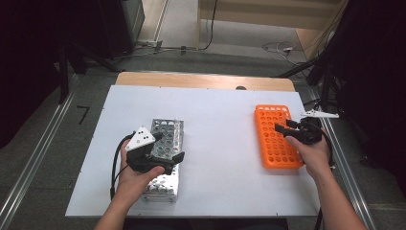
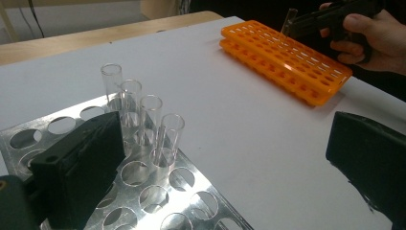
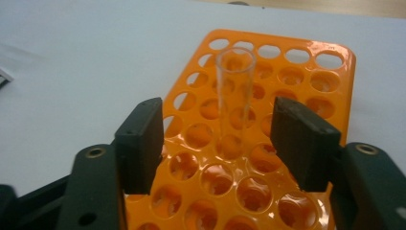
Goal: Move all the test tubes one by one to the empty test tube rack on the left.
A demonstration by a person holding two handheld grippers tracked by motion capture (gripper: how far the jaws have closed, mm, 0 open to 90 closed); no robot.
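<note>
The white table (image 1: 220, 139) is bare between the metal rack (image 1: 165, 158) and the orange rack (image 1: 276, 136), so a hand can pass there.

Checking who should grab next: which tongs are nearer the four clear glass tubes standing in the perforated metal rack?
Left. The left tongs hover over the metal rack beside the glass tubes; the right tongs are across the table above the orange plastic rack.

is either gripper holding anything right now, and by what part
Nothing is held. The right gripper is open around a clear glass test tube standing in the orange plastic rack; the left gripper is open.
</note>
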